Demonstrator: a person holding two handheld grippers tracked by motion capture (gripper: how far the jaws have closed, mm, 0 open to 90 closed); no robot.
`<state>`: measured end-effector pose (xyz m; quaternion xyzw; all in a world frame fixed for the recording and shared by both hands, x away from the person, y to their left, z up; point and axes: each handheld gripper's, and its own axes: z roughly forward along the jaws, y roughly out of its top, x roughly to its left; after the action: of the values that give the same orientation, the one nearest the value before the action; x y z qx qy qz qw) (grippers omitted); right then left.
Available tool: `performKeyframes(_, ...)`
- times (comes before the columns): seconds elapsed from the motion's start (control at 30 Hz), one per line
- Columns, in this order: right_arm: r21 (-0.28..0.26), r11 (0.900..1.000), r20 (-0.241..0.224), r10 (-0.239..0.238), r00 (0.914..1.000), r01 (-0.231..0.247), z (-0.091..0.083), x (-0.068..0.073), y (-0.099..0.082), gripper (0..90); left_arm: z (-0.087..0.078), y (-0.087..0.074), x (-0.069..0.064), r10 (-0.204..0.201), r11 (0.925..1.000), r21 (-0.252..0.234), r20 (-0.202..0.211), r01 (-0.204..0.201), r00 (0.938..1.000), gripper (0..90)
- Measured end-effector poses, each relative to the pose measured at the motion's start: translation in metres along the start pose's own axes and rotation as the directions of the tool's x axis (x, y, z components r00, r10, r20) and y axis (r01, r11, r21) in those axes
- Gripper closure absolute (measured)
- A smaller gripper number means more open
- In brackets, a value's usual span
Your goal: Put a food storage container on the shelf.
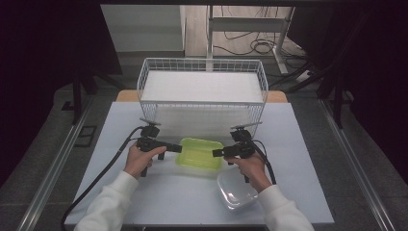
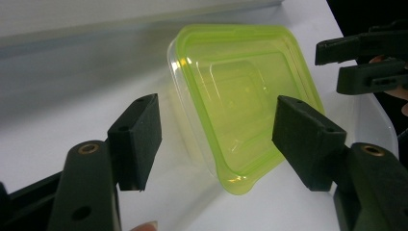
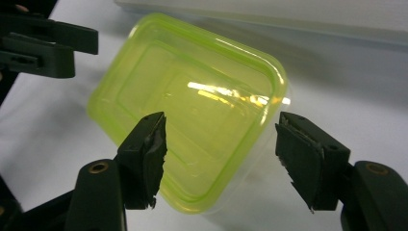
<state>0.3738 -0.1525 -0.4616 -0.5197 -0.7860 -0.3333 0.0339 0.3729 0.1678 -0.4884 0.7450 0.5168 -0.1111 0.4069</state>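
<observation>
Clear tub: nearest you, at 5 o'clock on the table [image 1: 120,192], an empty clear tub [image 1: 235,192] sits just under your right forearm, close beside the green-lidded container's near right corner.
Left gripper: your left gripper [image 2: 216,139] stands with its jaws apart, pads off the plastic, aimed at the container's left edge; from above it sits at 9 o'clock of the container [image 1: 175,148].
Right gripper: your right gripper [image 3: 221,154] is likewise spread and gripping nothing, at 3 o'clock of the container [image 1: 217,153].
Container: the green-lidded container [image 1: 198,153] rests flat at table centre, lid on, between both sets of jaws.
Basket: at 12 o'clock, well beyond, a white wire basket [image 1: 202,65] stands at the far edge.
Step in hand: I judge you are on the approach, bracketing the container from both sides before taking hold.
Next move: bring each pair of pads onto the rim squarely and close evenly; the lid looks slick, so a skewed bite could pop it or spin the box.
</observation>
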Motion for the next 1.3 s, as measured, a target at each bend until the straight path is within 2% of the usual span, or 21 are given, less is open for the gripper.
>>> performKeyframes(0.1, 0.005, 0.9999, 0.008, 0.014, 0.9999, -0.014, 0.001, -0.003, -0.002, 36.4, 0.002, 0.0, 0.002, -0.003, 0.9999, 0.01, 0.006, 0.003, 1.0, 34.8)
performKeyframes(0.27, 0.029, 0.9989, 0.019, 0.037, 0.9991, -0.037, 0.006, -0.005, -0.002, 39.9, 0.009, 0.001, 0.006, -0.036, 0.9991, 0.022, 0.033, 0.035, 0.9988, 37.6)
performKeyframes(0.33, 0.032, 0.9985, 0.02, 0.043, 0.9989, -0.044, 0.008, -0.006, -0.002, 40.8, 0.01, 0.001, 0.007, -0.036, 0.999, 0.028, 0.026, 0.035, 0.999, 38.3)
performKeyframes(0.47, 0.046, 0.9967, -0.001, 0.067, 0.9977, -0.067, 0.011, -0.009, -0.001, 44.3, 0.015, 0.001, 0.011, -0.049, 0.998, 0.043, 0.045, 0.047, 0.9978, 41.8)
performKeyframes(0.5, 0.052, 0.9945, -0.016, 0.092, 0.9957, -0.091, 0.013, -0.012, 0.0, 46.0, 0.019, 0.001, 0.013, -0.066, 0.9966, 0.052, 0.06, 0.063, 0.996, 42.9)
performKeyframes(0.53, 0.052, 0.9945, -0.016, 0.092, 0.9957, -0.091, 0.013, -0.012, 0.0, 46.0, 0.019, 0.001, 0.013, -0.066, 0.9966, 0.052, 0.06, 0.063, 0.996, 43.8)
performKeyframes(0.57, 0.054, 0.9926, -0.03, 0.111, 0.9934, -0.109, 0.014, -0.013, 0.0, 47.4, 0.022, 0.0, 0.014, -0.087, 0.9946, 0.063, 0.081, 0.082, 0.9929, 45.8)
performKeyframes(0.67, 0.06, 0.9926, -0.033, 0.108, 0.9936, -0.106, 0.015, -0.015, 0.0, 50.4, 0.024, 0.0, 0.014, -0.093, 0.9938, 0.071, 0.105, 0.086, 0.9901, 49.8)
performKeyframes(0.77, 0.076, 0.9891, -0.048, 0.13, 0.9904, -0.126, 0.016, -0.017, 0.0, 55.0, 0.026, -0.001, 0.013, -0.095, 0.9937, 0.069, 0.102, 0.088, 0.9902, 56.7)
performKeyframes(0.83, 0.074, 0.987, -0.065, 0.147, 0.987, -0.142, 0.017, -0.019, 0.0, 58.9, 0.027, -0.002, 0.014, -0.11, 0.9925, 0.068, 0.126, 0.102, 0.986, 64.4)
performKeyframes(0.9, 0.064, 0.9877, -0.055, 0.146, 0.9877, -0.143, 0.016, -0.018, -0.001, 62.2, 0.025, -0.002, 0.011, -0.101, 0.9939, 0.053, 0.093, 0.097, 0.9905, 71.2)
performKeyframes(1.0, 0.047, 0.9862, -0.059, 0.161, 0.9852, -0.158, 0.01, -0.018, 0.0, 71.6, 0.022, -0.002, 0.01, -0.1, 0.9946, 0.04, 0.104, 0.096, 0.9895, 77.7)
performKeyframes(1.07, 0.028, 0.9849, -0.067, 0.172, 0.9828, -0.171, 0.006, -0.019, 0.0, 74.8, 0.02, -0.003, 0.008, -0.091, 0.9956, 0.031, 0.11, 0.088, 0.9897, 79.0)
performKeyframes(1.2, 0.005, 0.9838, -0.085, 0.179, 0.9801, -0.179, -0.001, -0.018, 0.0, 75.3, 0.016, -0.003, 0.005, -0.085, 0.9964, 0.017, 0.111, 0.083, 0.9902, 79.1)
performKeyframes(1.3, -0.022, 0.9856, -0.097, 0.165, 0.9816, -0.168, -0.004, -0.016, -0.001, 75.7, 0.009, -0.002, 0.001, -0.07, 0.9973, -0.014, 0.111, 0.072, 0.9914, 79.1)
